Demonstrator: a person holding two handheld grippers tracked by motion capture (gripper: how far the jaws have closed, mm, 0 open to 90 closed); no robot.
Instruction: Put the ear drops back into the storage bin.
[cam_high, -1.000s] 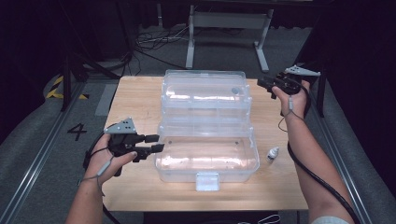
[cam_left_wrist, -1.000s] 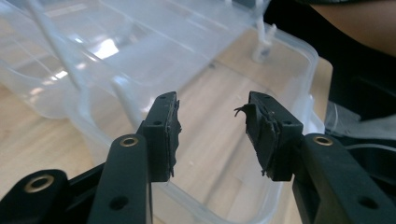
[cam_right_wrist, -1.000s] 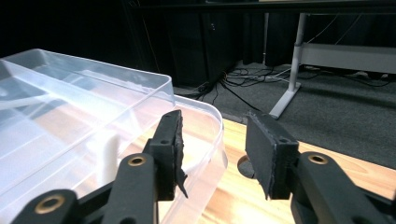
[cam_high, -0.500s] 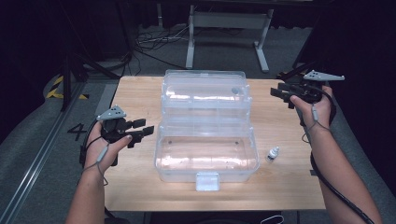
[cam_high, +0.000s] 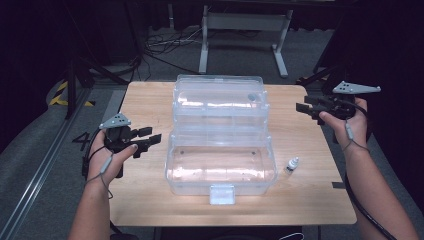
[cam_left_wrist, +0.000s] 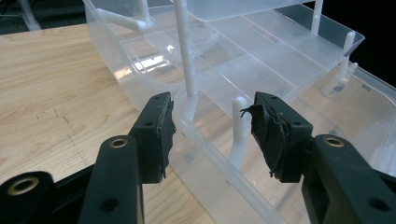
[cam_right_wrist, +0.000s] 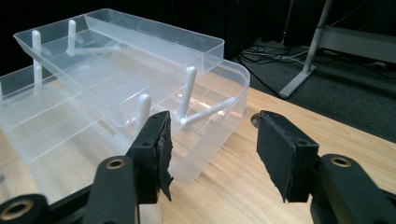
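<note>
A clear plastic toolbox (cam_high: 220, 135) lies opened out in the middle of the wooden table (cam_high: 150, 100), its trays stepped up toward the back. The same toolbox (cam_left_wrist: 261, 60) (cam_right_wrist: 93, 93) shows its white hinge arms in both gripper views. My left gripper (cam_high: 152, 139) (cam_left_wrist: 212, 130) is open just left of the box's lower bin, jaws pointing at its wall. Right of the box's back half, my right gripper (cam_high: 301, 110) (cam_right_wrist: 215, 149) is held open above the table, with nothing between its jaws. A small white bottle (cam_high: 292, 164) stands on the table by the box's right front corner.
A metal stand (cam_high: 240, 30) and cables (cam_high: 155, 47) sit on the grey floor beyond the table's far edge. Yellow-black tape (cam_high: 62, 92) marks the floor at the left. Bare tabletop shows on both sides of the box.
My left gripper has drawn back to the left, away from the box's lower bin. My right gripper has moved right and toward me, off the box's back corner.
</note>
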